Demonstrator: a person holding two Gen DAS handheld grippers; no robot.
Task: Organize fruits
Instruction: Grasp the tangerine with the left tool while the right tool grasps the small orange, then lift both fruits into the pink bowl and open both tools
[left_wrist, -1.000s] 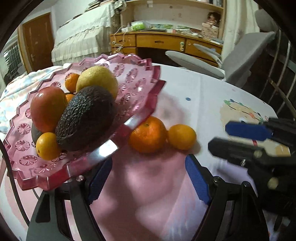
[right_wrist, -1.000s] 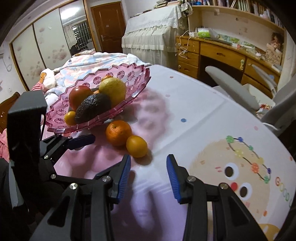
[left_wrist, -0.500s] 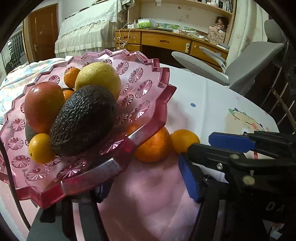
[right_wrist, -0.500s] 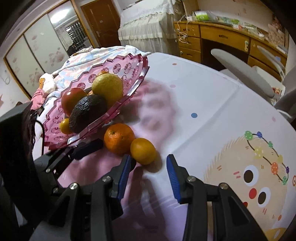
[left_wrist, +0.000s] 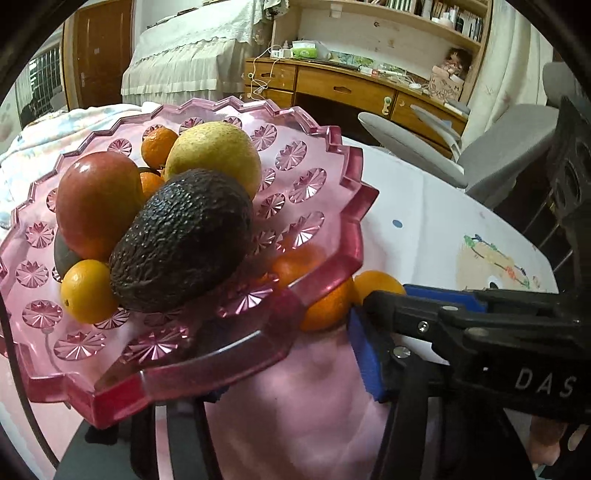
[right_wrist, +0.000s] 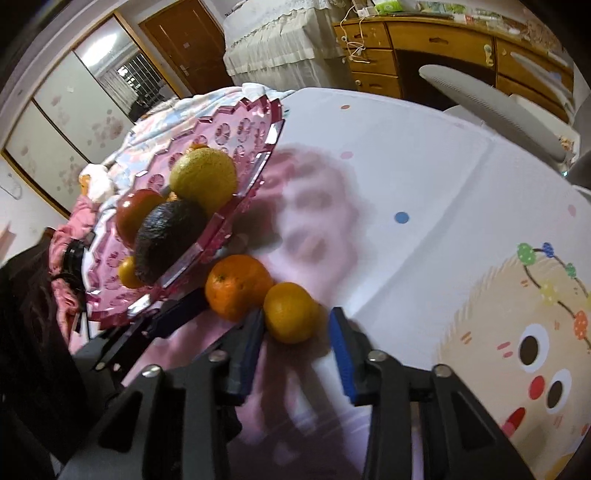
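A pink glass fruit plate (left_wrist: 325, 254) (right_wrist: 236, 122) holds an avocado (left_wrist: 184, 236) (right_wrist: 168, 236), a red fruit (left_wrist: 96, 203), a yellow fruit (left_wrist: 214, 151) (right_wrist: 203, 177) and small oranges. My left gripper (left_wrist: 291, 369) is open; its left finger sits under the plate's near rim. Two oranges lie on the table beside the plate: a larger one (right_wrist: 236, 286) (left_wrist: 325, 306) and a smaller one (right_wrist: 290, 312) (left_wrist: 376, 286). My right gripper (right_wrist: 295, 350) is open, its blue pads on either side of the smaller orange.
The table (right_wrist: 424, 166) has a white cloth with a cartoon face (right_wrist: 524, 339) at the right. A grey chair (left_wrist: 480, 147) and a wooden desk (left_wrist: 351, 88) stand beyond the far edge. Bedding (right_wrist: 122, 147) lies behind the plate.
My right gripper has moved forward until its open pads flank the smaller orange. My left gripper has pushed further under the plate's rim, which now looms larger.
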